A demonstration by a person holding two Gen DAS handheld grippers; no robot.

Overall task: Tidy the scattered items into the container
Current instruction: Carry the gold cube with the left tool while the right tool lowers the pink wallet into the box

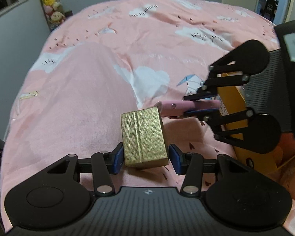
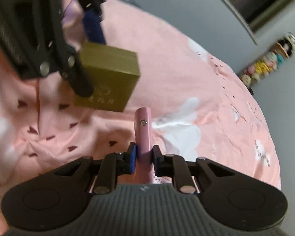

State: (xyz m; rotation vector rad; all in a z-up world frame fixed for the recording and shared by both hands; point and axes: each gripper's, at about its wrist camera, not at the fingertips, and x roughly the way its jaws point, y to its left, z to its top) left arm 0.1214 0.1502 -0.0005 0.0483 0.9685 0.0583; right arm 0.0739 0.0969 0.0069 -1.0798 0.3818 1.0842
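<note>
Both grippers are loaded, above the pink bedspread (image 1: 84,90).

My left gripper (image 1: 146,160) is closed on the gold box (image 1: 143,137); its blue pads (image 1: 119,157) press the box's two long sides near the close end, and the rest of the box sticks forward past the fingertips. Left view shows the ribbed top with a seam down the middle. Right view shows the same box (image 2: 110,80) from another face, smooth, with a faint emblem and small lettering too blurred to read. There it hangs ahead and to the left of my right gripper, with the left gripper's black linkage across its corner.

My right gripper (image 2: 144,154) is clamped on a slim pink case (image 2: 143,129), which points straight ahead between the fingers; a small metal stud sits near its far end. From the left view, the case (image 1: 179,106) lies level, its tip just beside the gold box's far right corner. I cannot tell whether they touch.

Only the left view shows the yellow container (image 1: 232,106): it sits behind the right gripper (image 1: 198,105), mostly hidden by it, off to the right of my left gripper.

Plush toys (image 1: 50,2) stand by the wall beyond the bed, ahead left in the left view, ahead right in the right.
</note>
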